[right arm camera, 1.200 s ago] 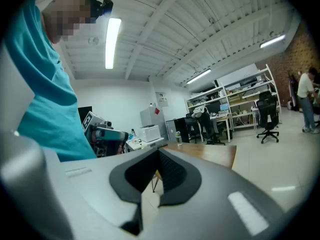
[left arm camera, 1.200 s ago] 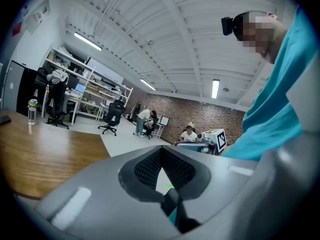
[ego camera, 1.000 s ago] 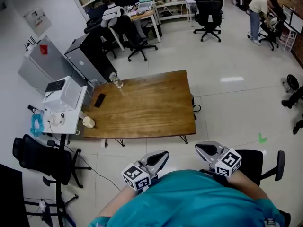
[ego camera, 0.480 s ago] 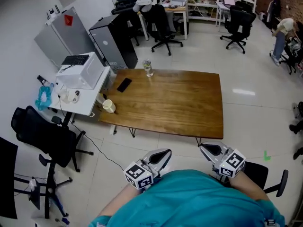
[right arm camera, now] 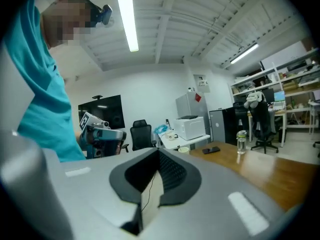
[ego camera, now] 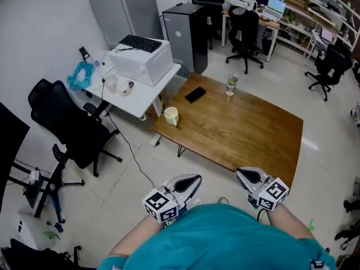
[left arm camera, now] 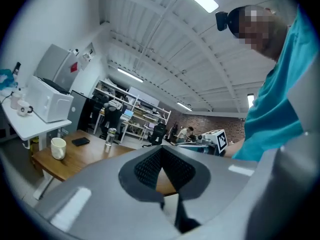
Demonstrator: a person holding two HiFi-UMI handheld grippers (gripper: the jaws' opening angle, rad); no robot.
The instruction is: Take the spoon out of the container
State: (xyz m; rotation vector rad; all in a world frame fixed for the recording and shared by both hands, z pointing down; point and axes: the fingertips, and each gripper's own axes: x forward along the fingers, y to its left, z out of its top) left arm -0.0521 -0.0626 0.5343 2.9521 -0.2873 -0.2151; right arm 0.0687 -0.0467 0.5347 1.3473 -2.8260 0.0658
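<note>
Cream cup (ego camera: pixel 171 116) standing at left corner of wooden table (ego camera: pixel 247 134); unable to make out spoon at this size. Left gripper (ego camera: pixel 194 180) near chest, jaws closed, gripping nothing. Right gripper (ego camera: pixel 242 173) likewise closed, empty, well apart from cup.

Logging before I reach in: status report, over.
Shut and empty: left claw, right claw, short of the table. Untouched cup at table's left corner; spoon too small to see. Nothing blocking.
</note>
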